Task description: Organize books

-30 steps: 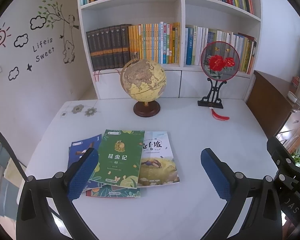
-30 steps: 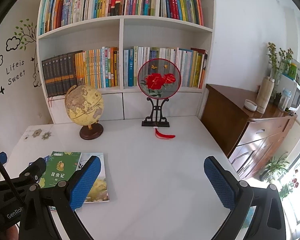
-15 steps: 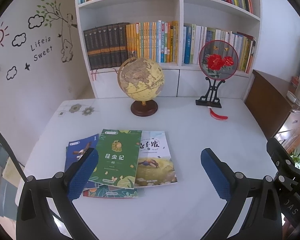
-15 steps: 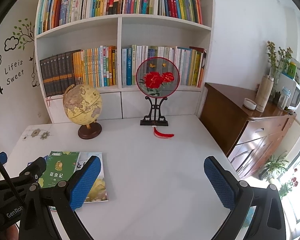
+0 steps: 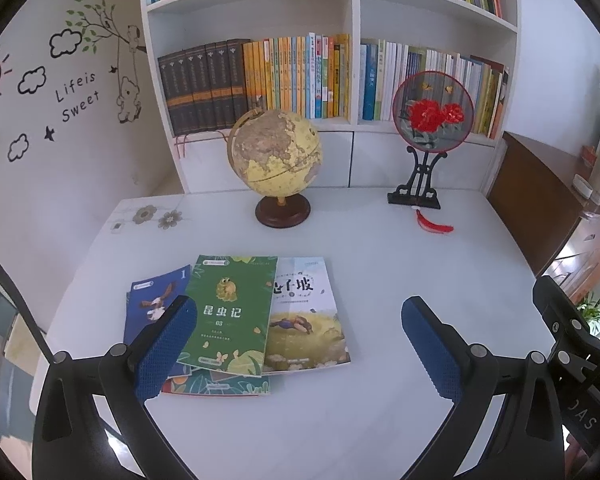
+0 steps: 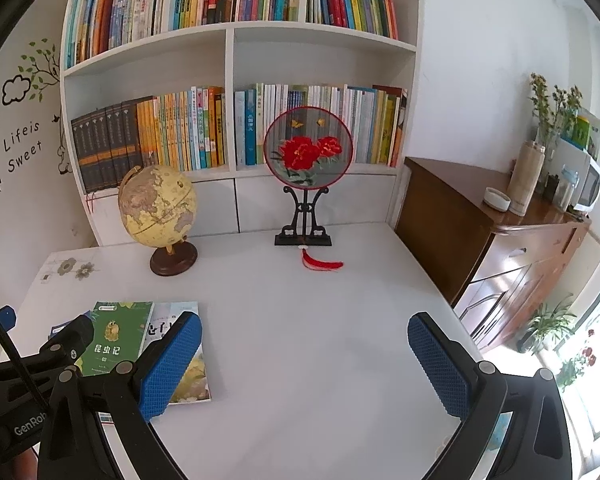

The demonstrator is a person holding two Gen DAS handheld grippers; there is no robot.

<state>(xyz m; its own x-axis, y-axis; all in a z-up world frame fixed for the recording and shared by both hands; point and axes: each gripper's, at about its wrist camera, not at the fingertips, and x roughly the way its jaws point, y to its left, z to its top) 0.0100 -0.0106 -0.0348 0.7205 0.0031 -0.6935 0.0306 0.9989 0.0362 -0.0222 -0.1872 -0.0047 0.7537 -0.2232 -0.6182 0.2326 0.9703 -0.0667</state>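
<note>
Green book marked 昆虫记 03 is fanned over others, one maybe 坡; both grippers held apart, empty, globe behind.

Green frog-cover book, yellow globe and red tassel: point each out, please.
Green frog-cover book (image 5: pixel 230 312): left wrist view, cover middle.
Yellow globe (image 5: pixel 276 152): left wrist view, sphere middle.
Red tassel (image 6: pixel 323 265): right wrist view, fringe middle.

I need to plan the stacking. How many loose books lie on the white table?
4 visible: green book on top, blue book at left, yellow-field book at right, teal-covered book underneath. More may be hidden below.
</note>
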